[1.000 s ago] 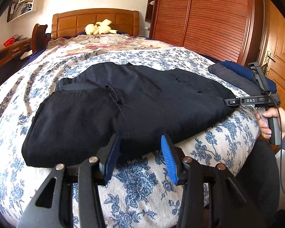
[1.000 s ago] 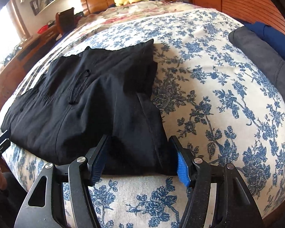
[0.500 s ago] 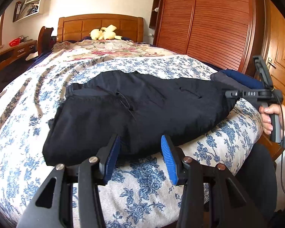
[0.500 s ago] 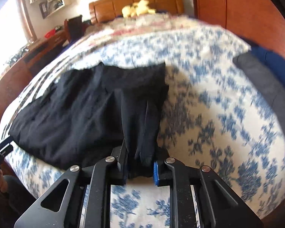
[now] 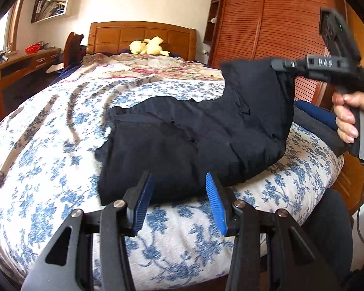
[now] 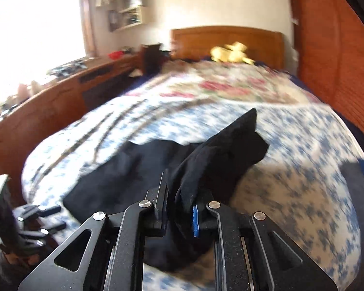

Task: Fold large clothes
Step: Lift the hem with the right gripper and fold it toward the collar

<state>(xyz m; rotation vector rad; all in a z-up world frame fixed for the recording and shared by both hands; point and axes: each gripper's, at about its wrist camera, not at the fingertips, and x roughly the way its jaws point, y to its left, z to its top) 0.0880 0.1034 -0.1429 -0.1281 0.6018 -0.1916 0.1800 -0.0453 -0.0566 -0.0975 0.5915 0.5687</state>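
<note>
A large black garment (image 5: 194, 140) lies across the near part of the bed (image 5: 48, 145). Its right end is lifted off the flowered cover. My right gripper (image 5: 279, 66), held by a hand, grips that raised end, and its jaws are still closing on the cloth. In the right wrist view the bunched black fabric (image 6: 220, 150) runs up from between the right gripper's (image 6: 179, 194) pads. My left gripper (image 5: 179, 179) stands open at the garment's near edge, low over the bed. Nothing is pinched between its blue pads (image 5: 213, 201). The left gripper (image 6: 43, 215) shows blurred at the lower left.
Folded dark grey and blue clothes (image 5: 313, 121) lie at the bed's right edge. A slatted wooden wardrobe (image 5: 267, 24) stands on the right. A yellow plush toy (image 5: 148, 46) rests by the headboard. A wooden desk (image 5: 17, 65) runs along the left.
My right gripper closed on the garment's right end, then lifted it off the bed. The garment bunched leftward. My left gripper shifted a little and stayed open.
</note>
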